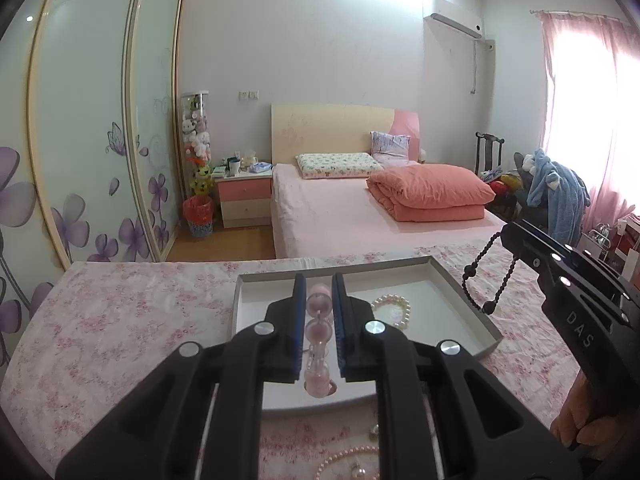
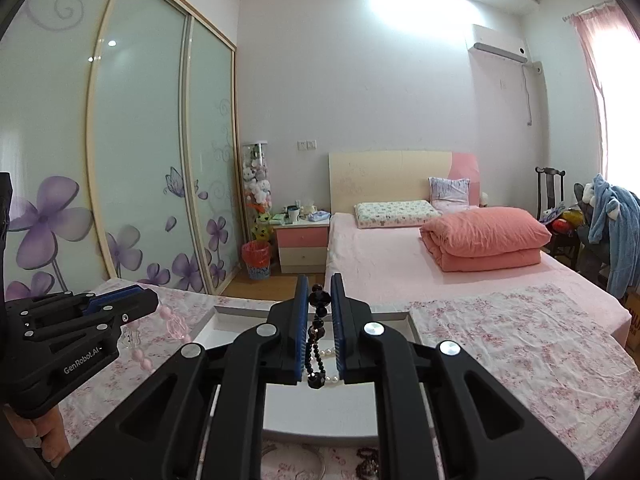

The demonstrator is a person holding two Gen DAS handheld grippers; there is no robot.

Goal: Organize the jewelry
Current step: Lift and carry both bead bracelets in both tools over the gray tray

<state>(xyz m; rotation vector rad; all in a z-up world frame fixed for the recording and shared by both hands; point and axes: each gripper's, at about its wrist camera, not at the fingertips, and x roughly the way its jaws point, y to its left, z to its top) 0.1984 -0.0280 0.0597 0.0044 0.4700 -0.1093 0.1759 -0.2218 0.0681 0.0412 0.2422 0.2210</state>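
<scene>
A: Item one, left gripper [image 1: 319, 300]?
B: Clamped on a pink bead bracelet [image 1: 318, 334], blue pads pressing its sides; the strand hangs between the fingers above the white tray [image 1: 460, 280].

A: Item two, right gripper [image 2: 319, 304]?
B: Closed on a black bead bracelet [image 2: 318, 332], held over the same tray [image 2: 224, 314]. In the left wrist view the black loop [image 1: 486, 276] dangles from the tips above the tray's right rim.

A: Tray contents?
B: One pearl bracelet [image 1: 394, 308], lying on the floor of the tray, right of the left gripper's fingers.

A: Around the tray?
B: A floral pink cloth [image 1: 120, 320] underneath. On it, near the camera, a pink pearl strand [image 1: 344, 460], partly hidden by the left gripper's body. In the right wrist view, some dark beads [image 2: 366, 462] on the near cloth, partly hidden.

A: Farther out?
B: Bed [image 1: 340, 216] with a folded salmon quilt [image 1: 432, 192], nightstand [image 1: 244, 196], red bin [image 1: 198, 216], flowered wardrobe doors [image 1: 100, 140].
</scene>
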